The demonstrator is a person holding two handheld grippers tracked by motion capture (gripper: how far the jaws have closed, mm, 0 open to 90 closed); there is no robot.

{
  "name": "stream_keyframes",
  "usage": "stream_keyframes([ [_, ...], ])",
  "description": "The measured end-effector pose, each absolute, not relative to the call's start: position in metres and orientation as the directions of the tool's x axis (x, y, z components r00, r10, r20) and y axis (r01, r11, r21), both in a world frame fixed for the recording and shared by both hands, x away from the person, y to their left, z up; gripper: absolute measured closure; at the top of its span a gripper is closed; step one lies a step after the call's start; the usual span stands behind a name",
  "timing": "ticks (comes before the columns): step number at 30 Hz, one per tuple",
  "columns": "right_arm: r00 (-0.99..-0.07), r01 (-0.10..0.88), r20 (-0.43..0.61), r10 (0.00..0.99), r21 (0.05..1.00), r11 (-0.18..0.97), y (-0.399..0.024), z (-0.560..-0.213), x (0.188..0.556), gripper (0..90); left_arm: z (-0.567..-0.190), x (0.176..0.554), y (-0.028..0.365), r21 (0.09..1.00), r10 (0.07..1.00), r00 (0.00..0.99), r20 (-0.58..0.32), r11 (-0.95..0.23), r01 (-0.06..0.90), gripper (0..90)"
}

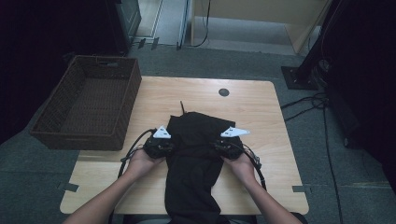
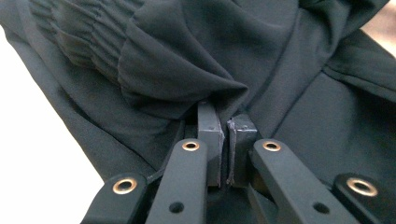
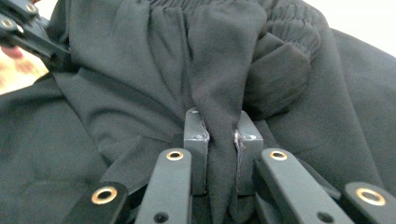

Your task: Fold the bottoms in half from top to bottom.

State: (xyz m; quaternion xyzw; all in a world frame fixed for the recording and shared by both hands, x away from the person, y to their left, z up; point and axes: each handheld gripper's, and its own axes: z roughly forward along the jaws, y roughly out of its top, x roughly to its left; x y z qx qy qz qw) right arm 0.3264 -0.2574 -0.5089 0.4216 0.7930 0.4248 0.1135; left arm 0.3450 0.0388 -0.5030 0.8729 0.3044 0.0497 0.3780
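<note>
High view: left claw (image 1: 164,143) and right claw (image 1: 223,144) each pinch a fold of the black garment (image 1: 194,158), lying mid-surface (image 1: 261,121). Folding looks partway done, I'd say; the basket (image 1: 109,77) waits beside it.

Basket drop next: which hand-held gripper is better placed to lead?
Left, probably. The left hand-held gripper is on the wicker basket side of the black garment; the right hand-held gripper is farther off. Both clamp fabric.
</note>
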Motion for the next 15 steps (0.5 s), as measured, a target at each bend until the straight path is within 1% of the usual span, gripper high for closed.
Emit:
stream_keyframes([
  [3, -0.613, 0.555, 0.166, 0.773, 0.787, 0.271, -0.258, -0.514, 0.335, 79.6, -0.505, 0.352, 0.039, 0.696, 0.587, 0.793, -0.16, -0.503, 0.512, 86.6],
  [6, -0.588, 0.563, 0.189, 0.787, 0.794, 0.23, -0.259, -0.517, 0.349, 79.5, -0.507, 0.362, 0.038, 0.702, 0.608, 0.776, -0.167, -0.479, 0.526, 86.6],
  [11, -0.575, 0.558, 0.16, 0.802, 0.793, 0.243, -0.252, -0.516, 0.385, 78.7, -0.508, 0.39, 0.039, 0.703, 0.659, 0.729, -0.183, -0.43, 0.566, 86.5],
  [15, -0.565, 0.569, 0.183, 0.805, 0.792, 0.22, -0.248, -0.517, 0.419, 77.1, -0.507, 0.42, 0.04, 0.693, 0.704, 0.686, -0.185, -0.402, 0.599, 86.3],
])
